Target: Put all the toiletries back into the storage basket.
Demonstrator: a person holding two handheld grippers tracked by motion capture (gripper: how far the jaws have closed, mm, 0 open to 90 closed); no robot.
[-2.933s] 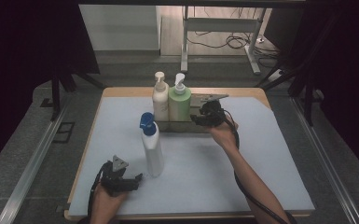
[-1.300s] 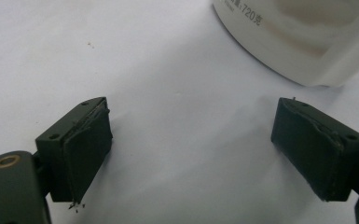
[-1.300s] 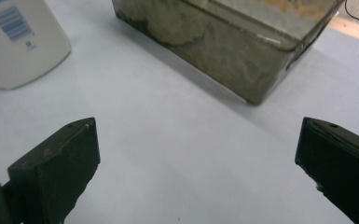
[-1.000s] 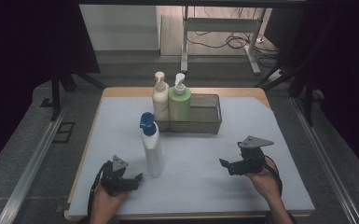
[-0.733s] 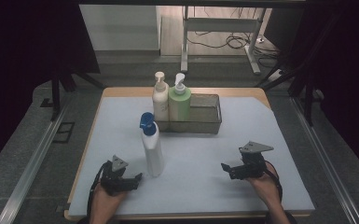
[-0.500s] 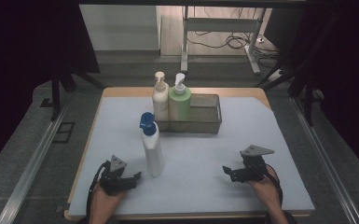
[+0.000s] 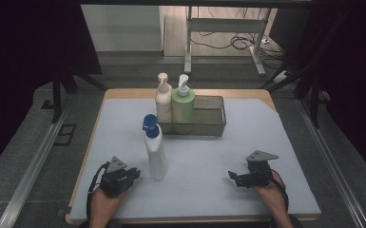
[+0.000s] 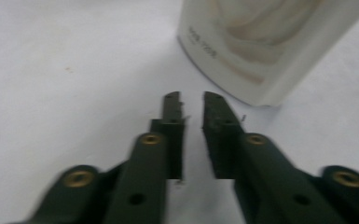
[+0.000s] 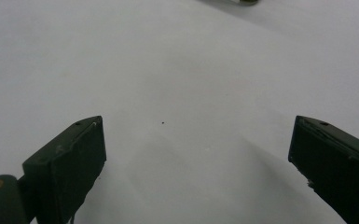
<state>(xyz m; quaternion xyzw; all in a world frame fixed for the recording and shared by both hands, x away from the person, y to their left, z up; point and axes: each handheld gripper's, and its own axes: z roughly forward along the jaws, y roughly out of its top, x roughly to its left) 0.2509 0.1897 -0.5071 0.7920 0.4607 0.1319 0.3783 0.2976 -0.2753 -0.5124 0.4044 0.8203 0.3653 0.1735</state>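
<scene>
Apparently the thing in play is the white spray bottle with a blue cap (image 7: 155, 151), standing upright on the pale blue mat (image 7: 204, 156), alone and well in front of the wire basket (image 7: 208, 116). Its long axis is vertical. In the basket's left end stand 2 pump bottles, a cream pump bottle (image 7: 163, 100) and a green pump bottle (image 7: 183, 103), touching side by side; the basket's right end looks empty.

The left gripper (image 7: 132, 175) lies low on the mat just beside the spray bottle's base, on its left and slightly nearer the person. In the left gripper view (image 8: 191, 105) its jaws stand almost together with only a slim gap, gripping nothing, and the bottle's foot (image 8: 261, 46) sits just ahead and to the right of the tips.

The right gripper (image 7: 234, 176) rests well apart to the right, its jaws (image 9: 196, 140) spread wide over bare mat, holding nothing.

Judging by this, the left hand is much the nearer; it would need to spread its jaws and swing right to take the upright bottle across its body.
</scene>
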